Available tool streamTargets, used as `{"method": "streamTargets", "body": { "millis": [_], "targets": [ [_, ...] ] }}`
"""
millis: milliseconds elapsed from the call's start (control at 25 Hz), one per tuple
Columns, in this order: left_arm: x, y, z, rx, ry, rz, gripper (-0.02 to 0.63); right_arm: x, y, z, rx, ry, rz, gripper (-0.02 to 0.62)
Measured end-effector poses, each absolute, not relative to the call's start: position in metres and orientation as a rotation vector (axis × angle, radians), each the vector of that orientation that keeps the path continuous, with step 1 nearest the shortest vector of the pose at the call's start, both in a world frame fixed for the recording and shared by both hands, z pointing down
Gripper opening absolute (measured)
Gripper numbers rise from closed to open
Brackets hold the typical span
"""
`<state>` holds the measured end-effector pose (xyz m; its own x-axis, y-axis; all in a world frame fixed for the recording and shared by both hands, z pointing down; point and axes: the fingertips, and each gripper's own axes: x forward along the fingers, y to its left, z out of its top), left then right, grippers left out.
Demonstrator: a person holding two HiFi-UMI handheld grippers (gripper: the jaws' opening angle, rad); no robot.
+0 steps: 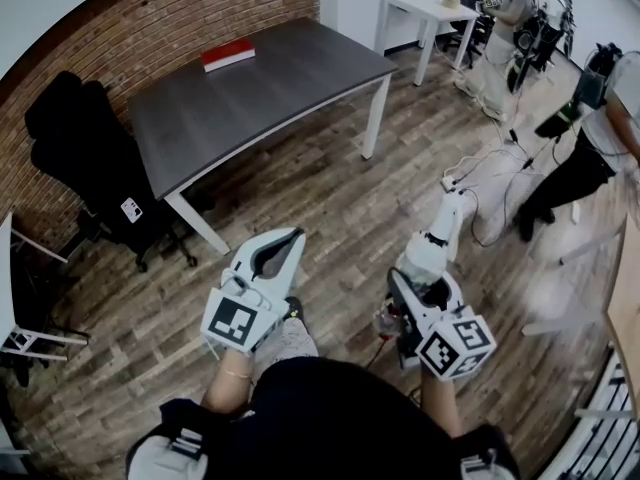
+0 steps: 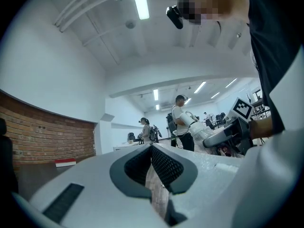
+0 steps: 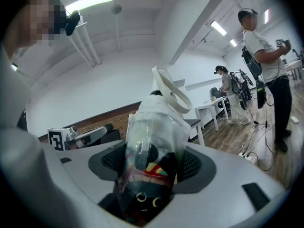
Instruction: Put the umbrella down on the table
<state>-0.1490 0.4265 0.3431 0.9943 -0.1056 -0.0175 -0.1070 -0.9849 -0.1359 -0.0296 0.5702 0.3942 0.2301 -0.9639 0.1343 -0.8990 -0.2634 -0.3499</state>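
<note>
The folded umbrella [image 3: 154, 127] is clamped in the right tool [image 3: 152, 167] and is held above the wooden floor [image 1: 330, 218], well apart from the near edge of the surface [image 1: 270, 98]. The left tool [image 2: 152, 152] is closed together with nothing in it. A red book [image 1: 228, 55] is seen at the surface's far edge.

One umbrella [image 1: 441, 240], two tables [image 1: 280, 83] [image 1: 418, 6], one book [image 1: 228, 55]

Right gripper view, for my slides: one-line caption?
Right claw grips a plastic-wrapped umbrella, the dark table ahead.
</note>
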Motion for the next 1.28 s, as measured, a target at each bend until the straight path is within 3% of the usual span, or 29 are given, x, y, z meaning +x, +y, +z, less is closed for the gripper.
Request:
{"method": "streamTargets", "body": {
  "millis": [1280],
  "targets": [
    [-0.081, 0.180, 0.352, -3.069, 0.131, -0.022, 0.003, 0.034, 0.333, 0.378, -2.333, 1.756, -0.515, 0.288]
  ]
}}
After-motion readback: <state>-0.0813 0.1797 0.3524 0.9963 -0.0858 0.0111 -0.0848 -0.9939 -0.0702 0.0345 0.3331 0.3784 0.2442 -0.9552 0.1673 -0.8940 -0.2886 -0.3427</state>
